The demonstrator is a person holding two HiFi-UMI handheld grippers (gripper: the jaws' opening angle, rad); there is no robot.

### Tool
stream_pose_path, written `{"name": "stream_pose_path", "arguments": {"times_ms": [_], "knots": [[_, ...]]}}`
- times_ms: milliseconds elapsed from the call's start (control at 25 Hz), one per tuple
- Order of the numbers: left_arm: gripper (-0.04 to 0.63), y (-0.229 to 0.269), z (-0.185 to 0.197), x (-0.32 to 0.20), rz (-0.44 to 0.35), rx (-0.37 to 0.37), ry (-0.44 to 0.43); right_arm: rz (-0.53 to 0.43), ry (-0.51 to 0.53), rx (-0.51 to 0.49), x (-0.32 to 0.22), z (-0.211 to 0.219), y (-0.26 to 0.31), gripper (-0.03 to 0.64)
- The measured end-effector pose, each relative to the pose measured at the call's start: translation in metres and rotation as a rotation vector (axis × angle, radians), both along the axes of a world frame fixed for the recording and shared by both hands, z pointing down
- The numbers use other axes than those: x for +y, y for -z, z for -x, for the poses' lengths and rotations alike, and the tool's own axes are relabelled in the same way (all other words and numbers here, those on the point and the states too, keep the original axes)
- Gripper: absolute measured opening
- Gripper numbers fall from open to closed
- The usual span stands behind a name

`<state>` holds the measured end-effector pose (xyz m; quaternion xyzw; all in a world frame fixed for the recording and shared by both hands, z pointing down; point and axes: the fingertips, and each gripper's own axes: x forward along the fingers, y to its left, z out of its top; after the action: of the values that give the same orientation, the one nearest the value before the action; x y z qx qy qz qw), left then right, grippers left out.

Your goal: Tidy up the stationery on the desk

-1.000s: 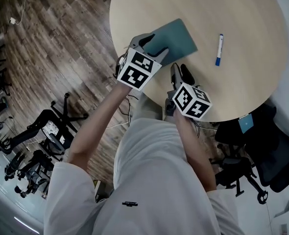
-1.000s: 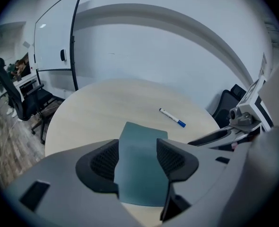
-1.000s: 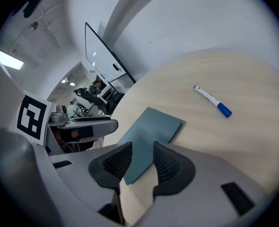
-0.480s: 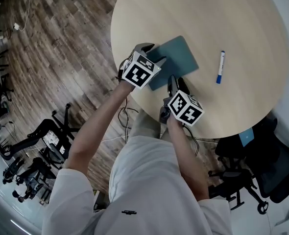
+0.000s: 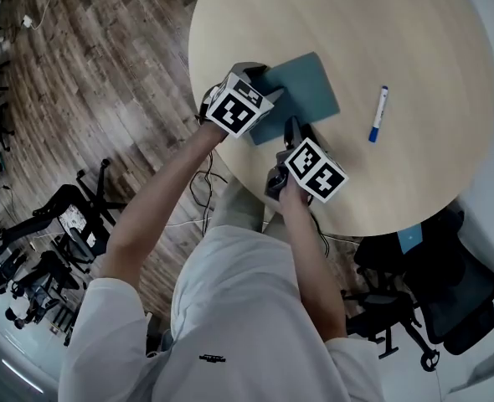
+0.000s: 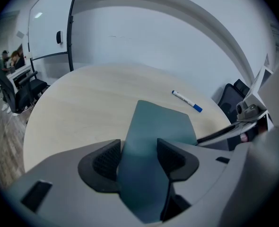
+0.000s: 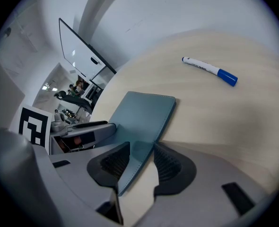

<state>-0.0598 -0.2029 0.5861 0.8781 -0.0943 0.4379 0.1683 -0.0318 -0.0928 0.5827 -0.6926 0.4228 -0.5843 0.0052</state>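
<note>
A teal notebook (image 5: pixel 304 89) lies low over the near left part of the round wooden table (image 5: pixel 398 23). My left gripper (image 5: pixel 264 86) is at its left edge, and in the left gripper view the cover (image 6: pixel 161 122) fills the gap between the pads, so that gripper (image 6: pixel 139 152) is shut on it. My right gripper (image 5: pixel 300 132) is at the notebook's near edge. Its jaws have just been opening, and the notebook's corner (image 7: pixel 144 110) lies loose between them (image 7: pixel 140 157). A white marker pen with a blue cap (image 5: pixel 378 114) lies alone to the right.
The table's near edge runs just under both grippers, with the person's legs below it. Office chairs (image 5: pixel 63 216) stand on the wood floor at left, and a dark chair (image 5: pixel 431 283) at lower right. A whiteboard (image 6: pixel 49 27) hangs on the far wall.
Both grippers have sunk toward the tabletop with the notebook. The right gripper's jaws have come closer in along the notebook's near edge.
</note>
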Motion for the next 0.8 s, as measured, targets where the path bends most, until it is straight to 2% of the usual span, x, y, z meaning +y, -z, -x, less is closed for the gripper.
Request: {"name": "stream_pose_path", "arguments": {"times_ms": [280, 520, 800], "knots": [[0.249, 0.002, 0.006, 0.006, 0.003, 0.000, 0.061, -0.013, 0.031, 0.011, 0.002, -0.005, 0.010, 0.164], [0.250, 0.008, 0.013, 0.021, 0.016, 0.029, 0.167, -0.047, 0.183, 0.058, 0.003, -0.014, 0.009, 0.164], [0.250, 0.008, 0.019, 0.045, 0.031, 0.052, 0.347, -0.058, 0.354, 0.119, 0.008, -0.027, 0.010, 0.164]]}}
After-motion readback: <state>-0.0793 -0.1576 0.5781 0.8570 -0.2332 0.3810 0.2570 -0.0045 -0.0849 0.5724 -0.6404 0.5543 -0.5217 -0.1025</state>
